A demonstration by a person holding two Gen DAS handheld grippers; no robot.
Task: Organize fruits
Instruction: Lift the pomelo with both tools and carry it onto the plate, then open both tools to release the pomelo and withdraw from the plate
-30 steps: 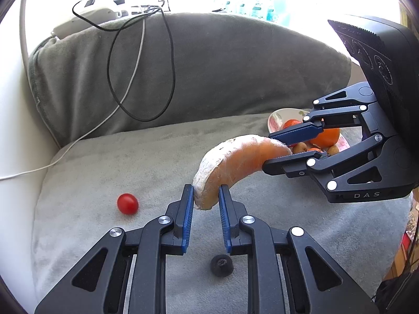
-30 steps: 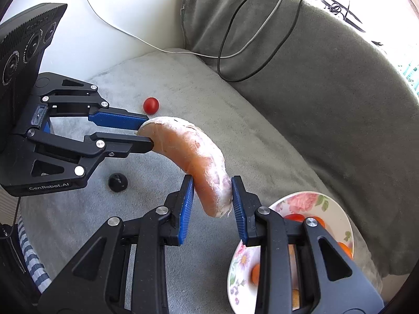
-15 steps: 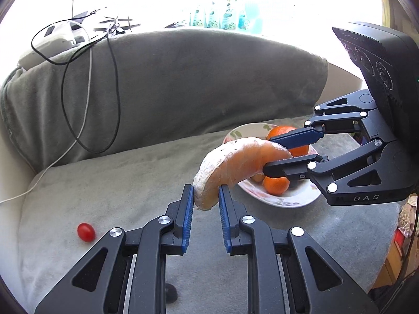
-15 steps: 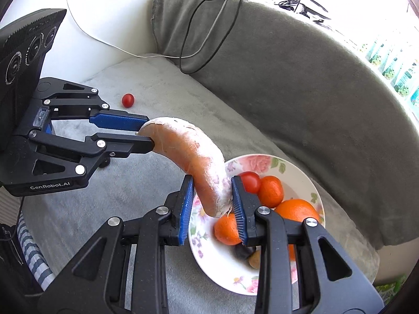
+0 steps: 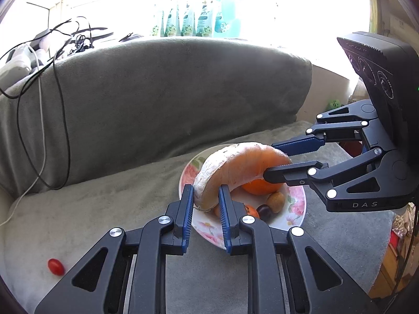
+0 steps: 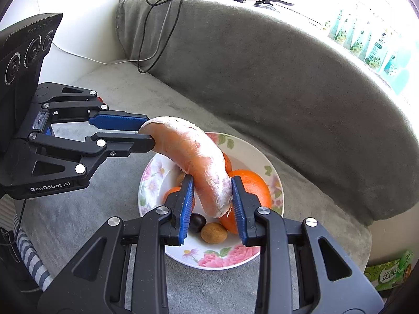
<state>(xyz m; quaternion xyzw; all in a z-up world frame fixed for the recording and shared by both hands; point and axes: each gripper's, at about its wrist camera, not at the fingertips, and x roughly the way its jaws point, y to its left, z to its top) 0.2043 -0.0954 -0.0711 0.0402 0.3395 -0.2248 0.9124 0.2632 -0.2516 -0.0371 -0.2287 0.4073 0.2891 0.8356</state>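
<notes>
Right up close, the left claw (image 5: 206, 199) is clamped tight on one end of a curved, peeled pomelo segment (image 5: 235, 167), its blue pads (image 5: 187, 210) pressing the pale, pithy end from both sides. The right claw (image 6: 212, 198) is closed on the other end of the same segment, pads (image 6: 237, 204) squeezing the whitish tip, so the piece spans between the two claws like a bridge and touches nothing else that can be seen. The segment hangs directly above the flowered plate (image 6: 217, 259), which sits on the grey cushioned seat (image 6: 104, 209). On the plate, under the segment, lie a large orange (image 6: 255, 187), smaller orange fruits partly hidden by the claws, a dark round fruit (image 6: 197, 222) and a small brownish one (image 6: 213, 233) just beside it, both toward the near rim. Away from the plate, to its left in the left wrist view, a single cherry tomato (image 5: 55, 266) rests on the seat, well apart from the plate. Beyond the plate rises the grey backrest cushion (image 5: 162, 94), with black and white cables (image 5: 42, 130) draped over its left part and trailing down onto the seat. Farther behind the plate, past the top of the backrest, a row of green-and-white bottles (image 5: 193, 21) stands in bright, washed-out light.
</notes>
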